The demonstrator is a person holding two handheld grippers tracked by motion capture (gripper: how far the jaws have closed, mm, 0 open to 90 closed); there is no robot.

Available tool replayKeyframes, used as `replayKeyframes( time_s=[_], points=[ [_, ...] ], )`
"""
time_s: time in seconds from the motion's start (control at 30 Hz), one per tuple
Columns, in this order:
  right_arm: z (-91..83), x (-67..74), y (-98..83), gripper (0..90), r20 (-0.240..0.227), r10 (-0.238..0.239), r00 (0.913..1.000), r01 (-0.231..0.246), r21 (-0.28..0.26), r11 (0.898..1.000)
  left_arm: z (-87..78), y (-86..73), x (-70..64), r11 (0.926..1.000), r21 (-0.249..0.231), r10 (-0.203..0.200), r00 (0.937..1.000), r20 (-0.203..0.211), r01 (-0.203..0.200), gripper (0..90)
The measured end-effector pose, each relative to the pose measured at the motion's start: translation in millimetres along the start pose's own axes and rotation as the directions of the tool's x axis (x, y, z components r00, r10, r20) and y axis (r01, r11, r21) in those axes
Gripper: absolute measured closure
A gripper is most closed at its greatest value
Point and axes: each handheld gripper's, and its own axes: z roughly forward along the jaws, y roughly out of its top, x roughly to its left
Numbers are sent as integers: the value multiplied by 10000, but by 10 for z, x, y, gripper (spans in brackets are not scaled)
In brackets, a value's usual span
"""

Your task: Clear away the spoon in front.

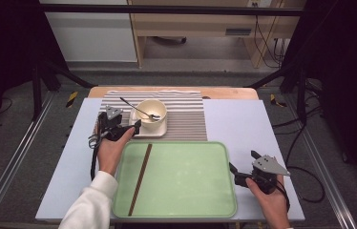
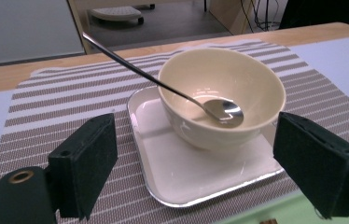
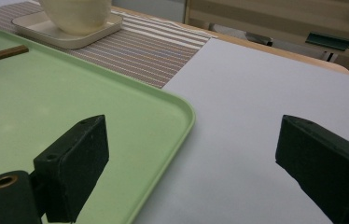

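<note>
While the cream bowl (image 2: 221,95) stands on the white square plate (image 2: 196,172) upon the striped mat (image 1: 186,117), the left gripper (image 1: 126,130) is held just beside that plate, jaws spread wide and nothing between them. A spoon (image 2: 222,110) is seen lying in the bowl, its handle leaning over the rim. Nearer the person than the plate, a green tray (image 1: 181,179) bearing a brown stick (image 1: 141,179) is seen. Beyond that tray's far side from the bowl, the right gripper (image 1: 238,172) is held wide open and empty.

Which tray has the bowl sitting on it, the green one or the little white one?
The little white tray on the striped mat holds the bowl. The big green tray carries just a brown stick.
</note>
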Motion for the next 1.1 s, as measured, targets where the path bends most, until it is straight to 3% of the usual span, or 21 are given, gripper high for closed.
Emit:
replayKeyframes(
  time_s=[0.3, 0.37, 0.53, 0.6, 0.8, 0.9, 1.03, 1.1],
  points=[
    [-13, -8, 2, 95, 0, 29, 10000, -29, -70, 10000, 115, -9, -11, 9996, -252, -143, 9994, -306, 136, 230],
    [-12, -8, 2, 95, -6, 27, 10000, -27, -53, 10000, 151, -11, 2, 9988, -389, -317, 9991, -272, 307, 269],
    [-10, -7, -4, 95, -8, 82, 10000, -82, -23, 10000, 276, -5, 67, 9990, -360, -266, 9985, -473, 249, 332],
    [-9, -11, -6, 95, 6, 78, 10000, -78, -14, 10000, 327, 2, 118, 9982, -410, -454, 9976, -517, 433, 340],
    [-1, -13, -12, 95, 5, 76, 10000, -76, 33, 10000, 481, 20, 222, 9980, -376, -527, 9977, -417, 511, 344],
    [5, -8, -14, 95, -19, 32, 10000, -32, 71, 10000, 544, -2, 265, 9958, -520, -777, 9962, -406, 755, 360],
    [6, -3, -14, 95, -11, 11, 10000, -11, 80, 10000, 601, -38, 302, 9950, -650, -791, 9958, -455, 761, 378],
    [7, -4, -16, 95, -9, 7, 10000, -7, 91, 10000, 611, -34, 308, 9913, -959, -949, 9945, -447, 903, 393]
  ],
)
